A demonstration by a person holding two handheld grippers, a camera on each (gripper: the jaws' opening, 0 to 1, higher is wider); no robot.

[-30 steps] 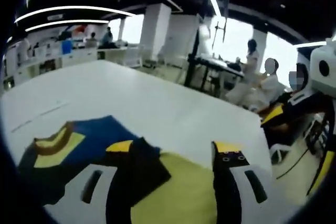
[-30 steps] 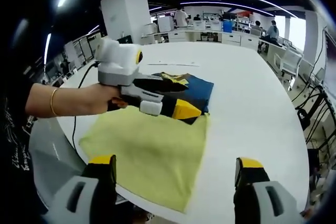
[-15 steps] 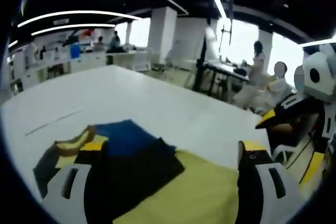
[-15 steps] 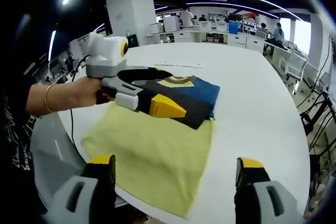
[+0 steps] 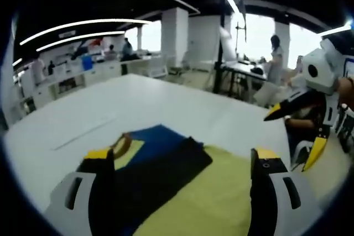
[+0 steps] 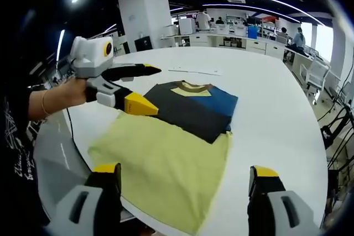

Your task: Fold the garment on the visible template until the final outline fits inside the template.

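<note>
Both grippers spread and empty; left gripper hovers nearer the folded shirt, at its nine o'clock edge.

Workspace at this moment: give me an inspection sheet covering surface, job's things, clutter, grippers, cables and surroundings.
Surface: white table, rounded edge towards the person.
Job's things: folded garment, dark with a blue panel and yellow collar, lies flat and partly over the far end of the yellow template. It sticks out past the template's far edge.
Clutter: a thin pale strip on the table beyond the garment.
Grippers: left gripper hangs above the garment's corner, jaws open, holding nothing. Right gripper is back over the template's near edge, jaws open and empty.
Cables: a dark cable runs down below the person's left hand.
Surroundings: open office with desks, white pillars, ceiling light strips and people in the distance.
</note>
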